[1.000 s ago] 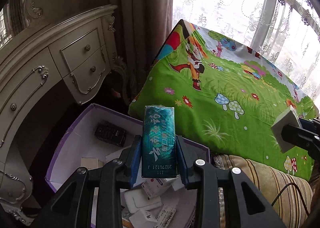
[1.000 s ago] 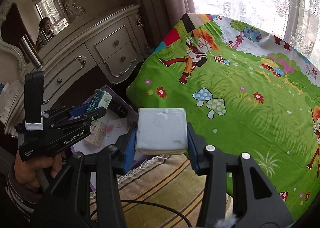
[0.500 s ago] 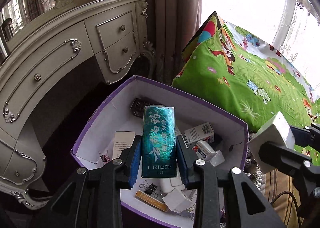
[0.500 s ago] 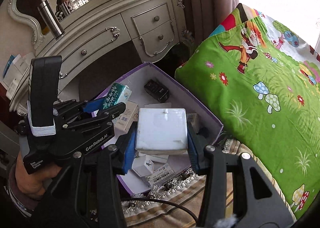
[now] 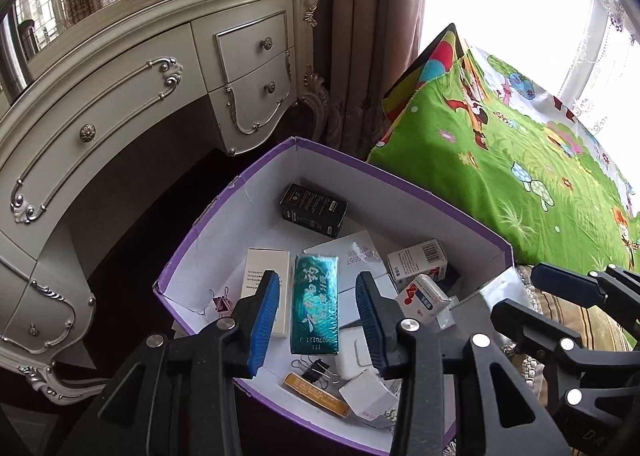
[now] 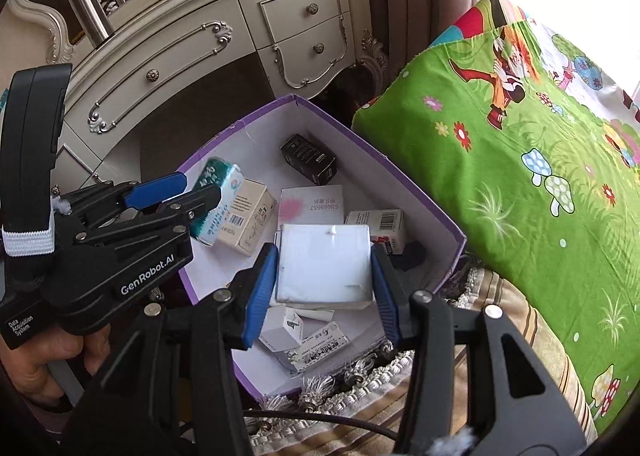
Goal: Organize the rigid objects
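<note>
Both claws, left (image 5: 316, 316) and right (image 6: 324, 272), newly spread over purple box (image 5: 400, 179); teal pack (image 5: 315, 304) and white box (image 6: 323, 266) released.

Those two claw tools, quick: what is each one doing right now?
Left gripper: open, just released the teal box.
Right gripper: opening; pads clear of the white box.

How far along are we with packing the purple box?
Done: several cartons already lie in the purple box. In hand: both grippers' jaws have just been opening over it, a gap showing beside the teal pack and the white box. Left: whether more remains outside isn't visible.
</note>
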Action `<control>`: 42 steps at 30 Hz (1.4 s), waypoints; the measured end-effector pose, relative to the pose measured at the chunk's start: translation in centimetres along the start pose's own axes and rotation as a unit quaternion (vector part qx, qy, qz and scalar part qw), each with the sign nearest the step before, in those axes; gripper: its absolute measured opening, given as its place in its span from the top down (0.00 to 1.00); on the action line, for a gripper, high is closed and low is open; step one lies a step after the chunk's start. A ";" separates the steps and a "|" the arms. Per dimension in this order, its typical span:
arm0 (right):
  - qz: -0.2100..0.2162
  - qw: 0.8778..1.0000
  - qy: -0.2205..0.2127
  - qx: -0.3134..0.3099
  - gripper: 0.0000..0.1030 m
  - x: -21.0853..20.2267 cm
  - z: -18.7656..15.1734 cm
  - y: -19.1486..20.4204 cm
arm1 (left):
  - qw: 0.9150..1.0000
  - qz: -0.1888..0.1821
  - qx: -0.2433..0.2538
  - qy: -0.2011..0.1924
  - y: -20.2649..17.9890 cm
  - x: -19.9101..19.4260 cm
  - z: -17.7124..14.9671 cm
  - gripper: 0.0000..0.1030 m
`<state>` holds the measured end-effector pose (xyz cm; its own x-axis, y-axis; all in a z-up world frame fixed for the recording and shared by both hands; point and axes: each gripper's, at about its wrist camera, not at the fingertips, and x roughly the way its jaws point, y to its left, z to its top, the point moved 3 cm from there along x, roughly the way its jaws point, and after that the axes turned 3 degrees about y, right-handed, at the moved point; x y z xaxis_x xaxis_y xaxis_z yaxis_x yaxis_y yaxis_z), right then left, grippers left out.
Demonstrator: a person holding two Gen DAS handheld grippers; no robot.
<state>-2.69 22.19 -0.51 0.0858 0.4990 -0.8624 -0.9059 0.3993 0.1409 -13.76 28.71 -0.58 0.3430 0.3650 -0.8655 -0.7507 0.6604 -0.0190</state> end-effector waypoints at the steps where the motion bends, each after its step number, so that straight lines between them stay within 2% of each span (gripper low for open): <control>1: -0.002 1.000 -0.001 0.002 0.43 0.0 0.0 -0.1 | 1.000 -0.001 -0.001 0.001 0.0 0.0 0.0 0.54; 3: -0.005 1.000 -0.003 0.007 0.35 -0.2 -0.1 -0.3 | 1.000 0.002 0.002 0.000 -0.2 -0.1 -0.1 0.50; 5: -0.010 1.000 -0.006 0.011 0.34 -0.4 -0.1 -0.6 | 1.000 0.011 0.004 0.000 -0.3 -0.2 -0.3 0.42; 7: -0.014 1.000 -0.009 0.014 0.33 -0.8 -0.4 -0.8 | 1.000 0.014 -0.001 0.003 -0.3 -0.5 -0.6 0.28; 10: -0.017 1.000 -0.011 0.022 0.32 -1.4 -0.9 -1.5 | 1.000 0.019 -0.010 0.005 -0.5 -1.2 -1.5 0.18; 14: -0.025 0.999 -0.012 0.033 0.31 -2.3 -2.1 -2.2 | 1.000 0.027 -0.003 0.015 -1.4 -2.1 -2.5 0.15; 18: -0.033 0.999 -0.017 0.036 0.31 -3.2 -3.3 -2.4 | 0.999 0.031 -0.002 0.012 -2.0 -3.0 -3.5 0.06; 42: -0.034 0.999 -0.014 0.040 0.30 -3.0 -4.0 -2.3 | 0.999 0.036 -0.002 0.027 -2.3 -2.7 -4.2 0.05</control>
<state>-2.50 16.67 -0.18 0.1583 0.4904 -0.8570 -0.8615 0.4927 0.1229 -15.32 23.44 -0.34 0.2562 0.3752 -0.8908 -0.7743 0.6314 0.0432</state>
